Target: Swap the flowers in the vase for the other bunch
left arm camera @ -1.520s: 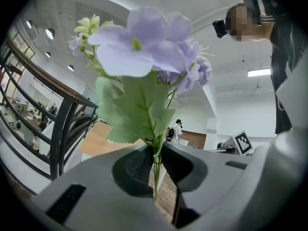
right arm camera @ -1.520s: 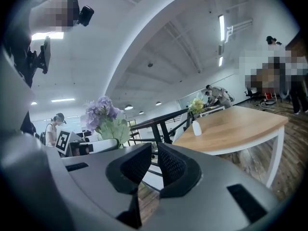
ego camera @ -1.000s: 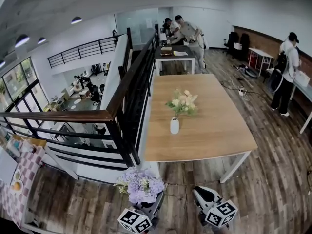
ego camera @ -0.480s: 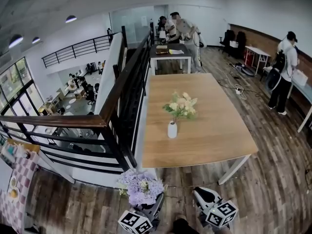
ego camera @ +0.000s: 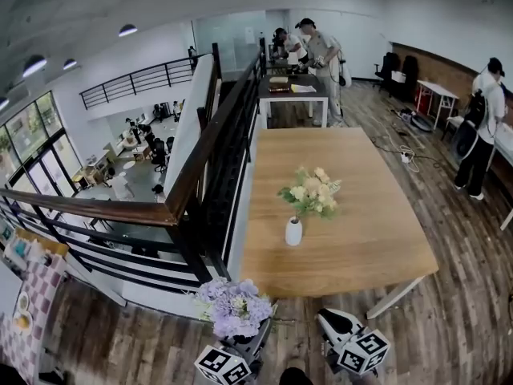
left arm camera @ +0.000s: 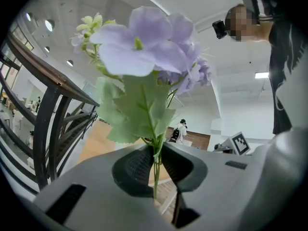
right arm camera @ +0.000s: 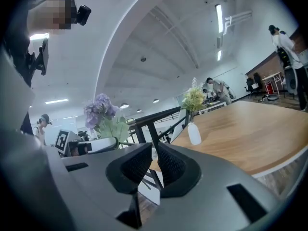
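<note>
A white vase [ego camera: 293,232] with cream and yellow flowers [ego camera: 312,192] stands upright near the front of the wooden table [ego camera: 361,175]. At the bottom of the head view, short of the table's near edge, my left gripper [left arm camera: 155,163] is shut on the thin green stem of the purple bunch [ego camera: 234,306]. Its blooms [left arm camera: 154,47] fill the left gripper view. My right gripper [right arm camera: 153,153] hangs beside it, jaws together with only a thin slit and nothing between them. The right gripper view has the vase [right arm camera: 194,134] ahead and the purple bunch [right arm camera: 102,112] to the left.
A black railing [ego camera: 208,159] with a wooden top rail runs along the table's left side, above a drop to a lower floor. Two people work at a further table [ego camera: 293,91] behind. Another person [ego camera: 481,131] stands at the far right. Cables [ego camera: 405,147] lie on the plank floor.
The table and vase have come nearer and shifted slightly right in the head view. Both grippers keep their places at the bottom, the left still holding the purple bunch.
</note>
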`<state>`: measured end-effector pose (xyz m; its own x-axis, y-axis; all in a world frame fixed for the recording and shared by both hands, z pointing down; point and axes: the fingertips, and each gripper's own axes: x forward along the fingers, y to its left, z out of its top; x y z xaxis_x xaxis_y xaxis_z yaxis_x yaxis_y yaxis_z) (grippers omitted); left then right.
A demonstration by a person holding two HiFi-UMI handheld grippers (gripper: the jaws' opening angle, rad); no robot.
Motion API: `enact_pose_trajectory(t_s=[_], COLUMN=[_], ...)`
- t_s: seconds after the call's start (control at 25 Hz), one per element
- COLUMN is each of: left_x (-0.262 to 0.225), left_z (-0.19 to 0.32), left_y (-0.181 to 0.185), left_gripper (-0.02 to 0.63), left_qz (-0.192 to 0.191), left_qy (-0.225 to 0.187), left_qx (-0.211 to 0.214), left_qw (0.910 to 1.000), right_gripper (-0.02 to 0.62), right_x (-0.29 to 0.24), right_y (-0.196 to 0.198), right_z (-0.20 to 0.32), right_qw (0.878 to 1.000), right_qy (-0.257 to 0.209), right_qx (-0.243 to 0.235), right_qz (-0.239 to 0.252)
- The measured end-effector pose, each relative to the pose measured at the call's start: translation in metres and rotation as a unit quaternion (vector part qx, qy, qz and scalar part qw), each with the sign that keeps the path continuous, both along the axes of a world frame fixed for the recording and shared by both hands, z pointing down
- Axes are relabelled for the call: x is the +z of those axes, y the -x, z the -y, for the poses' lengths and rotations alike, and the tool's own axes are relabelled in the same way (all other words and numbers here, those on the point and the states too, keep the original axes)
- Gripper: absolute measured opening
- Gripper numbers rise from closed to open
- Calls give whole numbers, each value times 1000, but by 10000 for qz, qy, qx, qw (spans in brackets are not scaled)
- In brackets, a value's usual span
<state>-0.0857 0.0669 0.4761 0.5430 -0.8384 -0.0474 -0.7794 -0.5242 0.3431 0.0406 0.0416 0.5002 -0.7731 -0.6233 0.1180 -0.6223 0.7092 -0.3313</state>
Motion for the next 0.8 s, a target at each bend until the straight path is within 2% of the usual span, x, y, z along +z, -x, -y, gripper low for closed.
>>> enact_pose_trajectory(t_s=[0.8], left_x=[2], left_z=[126], left_y=[-9], left_gripper=[57], left_qz=[39], left_qy=[113], left_qx=[-173], left_qw=[9998], right_gripper=[57], right_x=[11], right_y=[3], right_z=[132], right_qw=[9994], right_qy=[156], right_qx=[-289], right_qz=[74])
